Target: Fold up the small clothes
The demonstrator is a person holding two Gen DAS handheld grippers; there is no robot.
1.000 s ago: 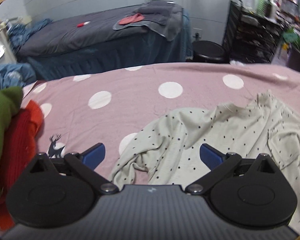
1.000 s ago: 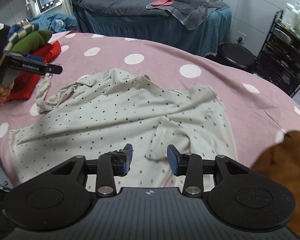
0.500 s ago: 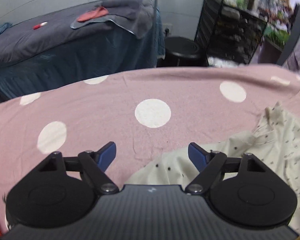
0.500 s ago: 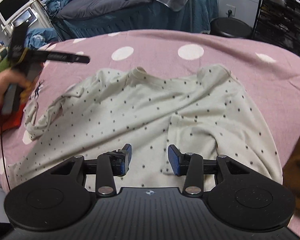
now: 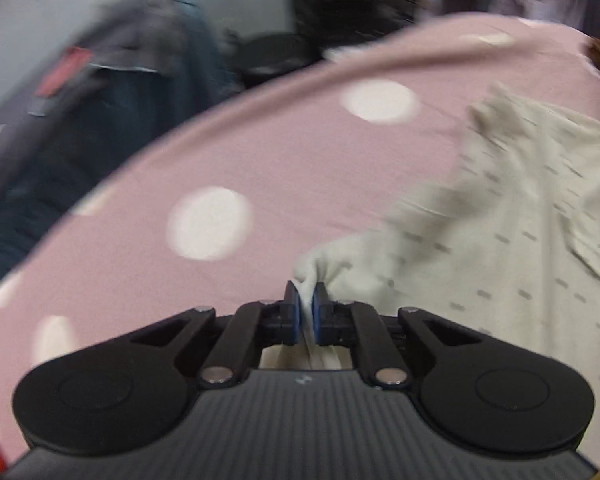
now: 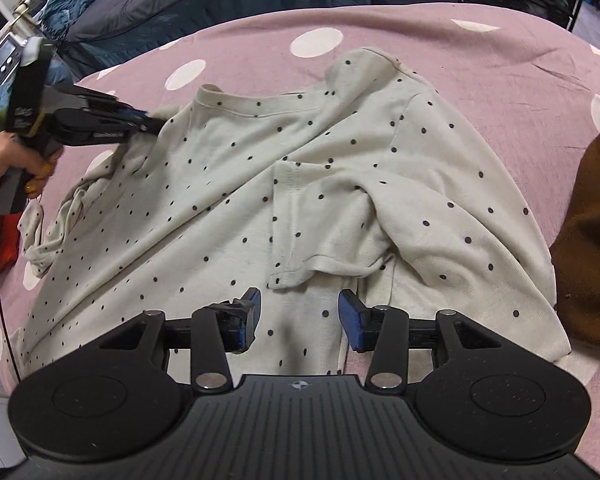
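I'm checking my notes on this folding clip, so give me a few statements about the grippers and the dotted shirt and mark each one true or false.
1. The left gripper is shut on a pinch of the dotted shirt. True.
2. The right gripper is clamped on the shirt's hem. False: its jaws stand open above the shirt, gripping nothing.
3. The shirt lies on a pink bedsheet with white dots. True.
4. The shirt is already folded into a neat square. False: it lies spread out and rumpled, one sleeve flopped across the body.
5. A brown garment lies to the shirt's right. True.
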